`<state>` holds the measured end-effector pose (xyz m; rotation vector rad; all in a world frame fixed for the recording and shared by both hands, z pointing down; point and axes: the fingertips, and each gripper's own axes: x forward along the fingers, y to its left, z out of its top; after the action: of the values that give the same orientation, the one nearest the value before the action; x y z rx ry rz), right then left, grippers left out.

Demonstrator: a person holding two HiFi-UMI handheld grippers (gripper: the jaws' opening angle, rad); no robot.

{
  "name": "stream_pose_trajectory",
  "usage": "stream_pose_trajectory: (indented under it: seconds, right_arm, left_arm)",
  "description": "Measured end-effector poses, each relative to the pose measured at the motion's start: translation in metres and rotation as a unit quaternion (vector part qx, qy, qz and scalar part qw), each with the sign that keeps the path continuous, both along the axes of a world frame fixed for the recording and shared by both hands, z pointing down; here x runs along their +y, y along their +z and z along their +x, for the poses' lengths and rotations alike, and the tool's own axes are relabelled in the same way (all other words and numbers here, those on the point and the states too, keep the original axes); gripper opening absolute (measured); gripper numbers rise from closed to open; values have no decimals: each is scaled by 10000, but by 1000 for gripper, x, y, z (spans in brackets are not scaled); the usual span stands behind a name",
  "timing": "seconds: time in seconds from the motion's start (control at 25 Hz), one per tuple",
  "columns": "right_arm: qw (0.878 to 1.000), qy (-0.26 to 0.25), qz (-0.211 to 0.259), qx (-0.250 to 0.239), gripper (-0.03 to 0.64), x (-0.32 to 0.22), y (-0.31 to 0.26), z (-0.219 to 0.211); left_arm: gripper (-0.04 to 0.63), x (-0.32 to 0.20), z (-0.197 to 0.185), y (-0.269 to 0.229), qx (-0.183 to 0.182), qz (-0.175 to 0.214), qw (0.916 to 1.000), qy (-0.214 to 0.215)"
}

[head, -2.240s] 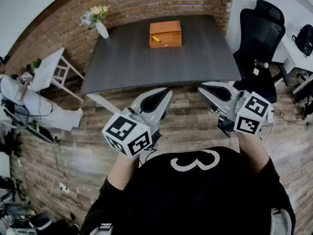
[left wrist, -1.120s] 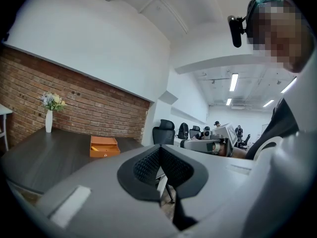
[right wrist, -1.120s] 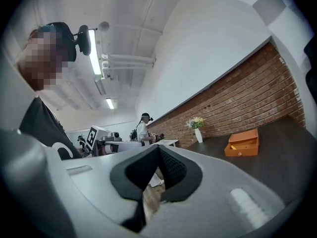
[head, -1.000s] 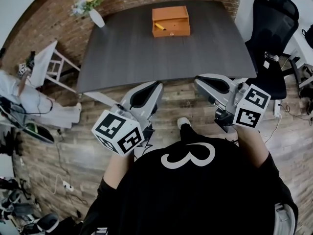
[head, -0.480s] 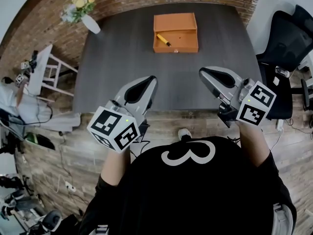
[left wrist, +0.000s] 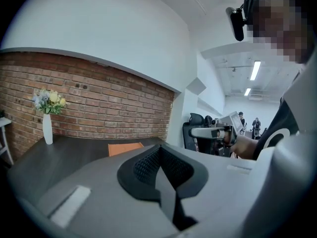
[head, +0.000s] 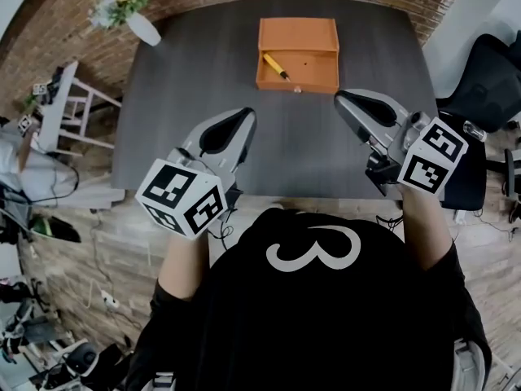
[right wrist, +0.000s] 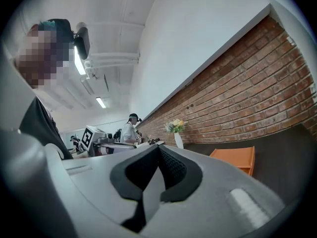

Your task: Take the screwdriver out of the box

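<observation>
Head view: left claw (head: 242, 116), jaws together on nothing, hovers over the dark surface (head: 195, 63). The screwdriver (head: 275, 66) lies inside the open orange box (head: 313, 65), well beyond. The right claw (head: 342, 97) is likewise closed and empty.

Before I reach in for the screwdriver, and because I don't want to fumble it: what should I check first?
1. Box open at the top: ok.
2. Screwdriver in view inside, at the box's left: ok.
3. Left gripper empty: ok.
4. Right gripper empty: ok.
5. Jaws apart for a grasp: not ok, both pairs are shut.
6. Grippers at the box: not ok, both are short of it, over the table.
</observation>
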<state>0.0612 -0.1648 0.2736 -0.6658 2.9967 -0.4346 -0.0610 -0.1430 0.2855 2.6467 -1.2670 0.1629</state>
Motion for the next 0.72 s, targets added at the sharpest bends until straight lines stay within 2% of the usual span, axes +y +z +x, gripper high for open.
stream_pose_trajectory:
  seconds: [0.36, 0.44, 0.56, 0.72]
  right_arm:
    - [9976, 339, -321, 504, 5, -90, 29, -29]
    - [9967, 414, -380, 581, 38, -108, 32, -36]
    - [9952, 485, -512, 683, 41, -135, 42, -52]
    - [9920, 361, -611, 1039, 78, -166, 61, -74]
  left_arm:
    - [16, -81, -32, 18, 209, -246, 9994, 140]
    - [15, -98, -40, 23, 275, -287, 9990, 181]
    - [15, -119, -53, 35, 323, -301, 9988, 201]
    - [17, -145, -67, 58, 305, -475, 9983, 141]
